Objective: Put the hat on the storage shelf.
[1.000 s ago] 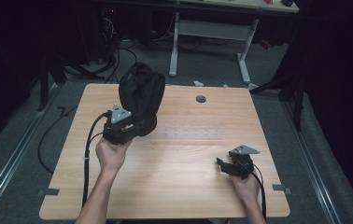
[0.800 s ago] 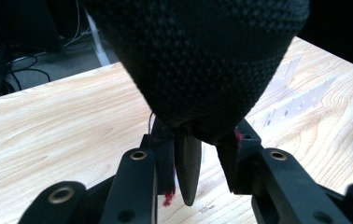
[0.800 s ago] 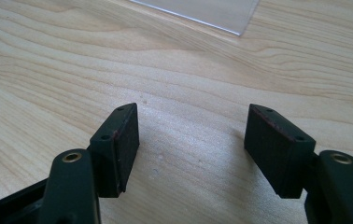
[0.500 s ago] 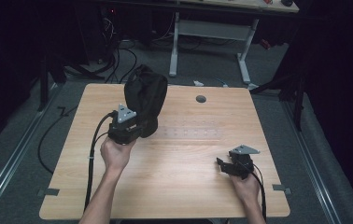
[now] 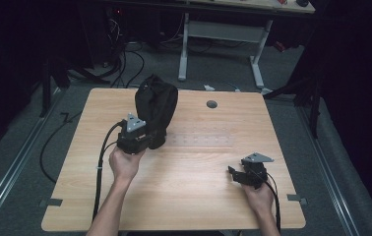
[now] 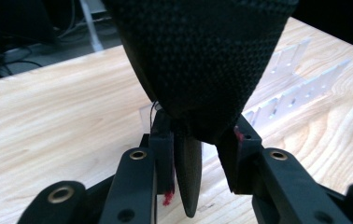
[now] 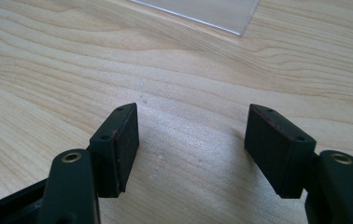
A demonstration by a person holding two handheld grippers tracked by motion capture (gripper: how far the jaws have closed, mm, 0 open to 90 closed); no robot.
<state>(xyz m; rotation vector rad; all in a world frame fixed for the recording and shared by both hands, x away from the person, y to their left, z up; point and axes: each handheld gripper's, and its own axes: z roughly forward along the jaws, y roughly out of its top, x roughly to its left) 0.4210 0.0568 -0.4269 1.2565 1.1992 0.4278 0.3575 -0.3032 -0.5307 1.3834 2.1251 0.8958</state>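
The left gripper [image 5: 147, 140] pinches the soft black fabric bag [image 5: 155, 105] tight, lifted just behind the clear plastic rack [image 5: 201, 141] — grabbing is done, putting down is left. The right gripper [image 5: 240, 175] rests open — empty.

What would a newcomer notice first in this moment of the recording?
The black bag stands out first, held up over the table's far left part with its lower edge pinched in the left gripper. Next comes the right gripper, low at the table's near right with its jaws open on nothing. A clear plastic rack lies flat between them.
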